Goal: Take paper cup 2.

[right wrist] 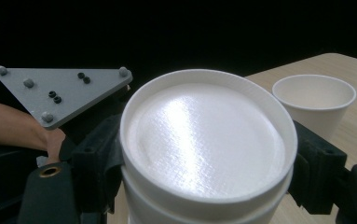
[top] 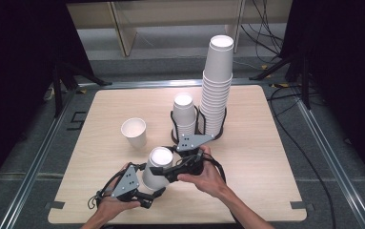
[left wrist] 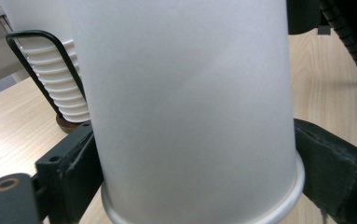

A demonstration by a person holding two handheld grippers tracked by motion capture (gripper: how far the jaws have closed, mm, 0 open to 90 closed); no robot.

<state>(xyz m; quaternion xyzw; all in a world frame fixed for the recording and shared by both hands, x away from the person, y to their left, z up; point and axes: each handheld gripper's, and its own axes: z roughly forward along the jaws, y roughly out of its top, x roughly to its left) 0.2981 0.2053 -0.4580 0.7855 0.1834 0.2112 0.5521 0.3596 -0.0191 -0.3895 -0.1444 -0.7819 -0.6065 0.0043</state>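
my left gripper [top: 147, 190]: low on the inverted cups, jaws on either side of the bottom cup near its rolled rim; whether they press on it or only flank it i cannot tell.
my right gripper [top: 170, 172]: higher up, jaws clenched on the top cup just under its upturned base.
inverted cups [top: 157, 167]: two white paper cups nested mouth down, held between my two grippers over the near middle of the worktop [top: 256, 157]; in the right gripper view a second rim [right wrist: 143, 198] peeks out below the top cup [right wrist: 209, 140].
single cup [top: 134, 132]: standing mouth up on the worktop, to the left and apart from the held ones.
wire rack [top: 198, 125]: behind my hands, holding a short stack [top: 184, 113] and a tall stack [top: 216, 83] of inverted cups.
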